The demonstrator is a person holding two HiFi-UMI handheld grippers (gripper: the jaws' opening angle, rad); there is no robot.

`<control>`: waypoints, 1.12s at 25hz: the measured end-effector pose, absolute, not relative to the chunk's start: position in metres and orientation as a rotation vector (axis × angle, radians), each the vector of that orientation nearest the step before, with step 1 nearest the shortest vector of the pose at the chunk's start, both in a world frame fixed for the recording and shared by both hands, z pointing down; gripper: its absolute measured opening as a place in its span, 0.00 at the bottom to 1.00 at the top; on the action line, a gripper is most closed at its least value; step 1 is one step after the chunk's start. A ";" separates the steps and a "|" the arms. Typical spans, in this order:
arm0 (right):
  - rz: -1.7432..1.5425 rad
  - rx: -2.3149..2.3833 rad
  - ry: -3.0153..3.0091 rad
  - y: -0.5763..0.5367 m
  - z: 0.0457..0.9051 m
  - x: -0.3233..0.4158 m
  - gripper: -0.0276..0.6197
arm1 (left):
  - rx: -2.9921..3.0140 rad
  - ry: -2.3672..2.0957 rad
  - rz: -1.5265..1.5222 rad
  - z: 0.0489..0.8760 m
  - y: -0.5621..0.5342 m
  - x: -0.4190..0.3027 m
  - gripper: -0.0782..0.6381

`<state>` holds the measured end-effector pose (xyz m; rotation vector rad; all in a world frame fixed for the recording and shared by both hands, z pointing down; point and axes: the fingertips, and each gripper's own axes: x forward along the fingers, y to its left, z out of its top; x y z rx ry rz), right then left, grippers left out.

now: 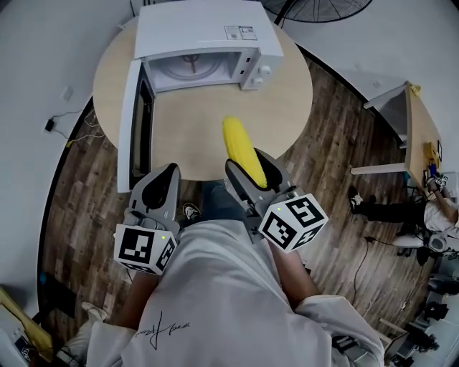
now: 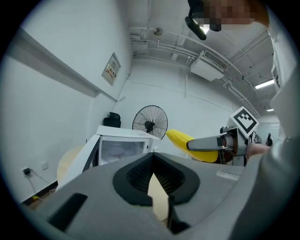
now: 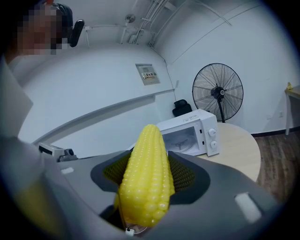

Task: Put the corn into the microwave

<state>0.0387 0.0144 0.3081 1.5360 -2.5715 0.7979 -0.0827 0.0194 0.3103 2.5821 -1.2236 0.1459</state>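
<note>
A yellow corn cob sticks out forward from my right gripper, which is shut on it above the near edge of the round wooden table. The right gripper view shows the corn upright between the ribbed pads of that gripper. The white microwave stands at the table's far side with its door swung open to the left and its cavity empty. My left gripper hovers by the door's near end, shut and holding nothing. In the left gripper view, the corn is to the right of the microwave.
A standing fan is behind the table. At the right stand a second table and a person low beside it. Cables lie on the wood floor at the left. The open door takes up the table's left side.
</note>
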 end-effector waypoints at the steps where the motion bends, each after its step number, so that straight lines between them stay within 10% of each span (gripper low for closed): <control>1: 0.796 1.533 -2.572 0.012 0.309 0.038 0.45 | 2.599 -1.229 0.154 0.309 0.017 -0.081 0.09; 28: 0.793 1.393 -2.556 -0.083 0.348 0.032 0.45 | 2.509 -1.324 0.186 0.324 -0.056 -0.083 0.09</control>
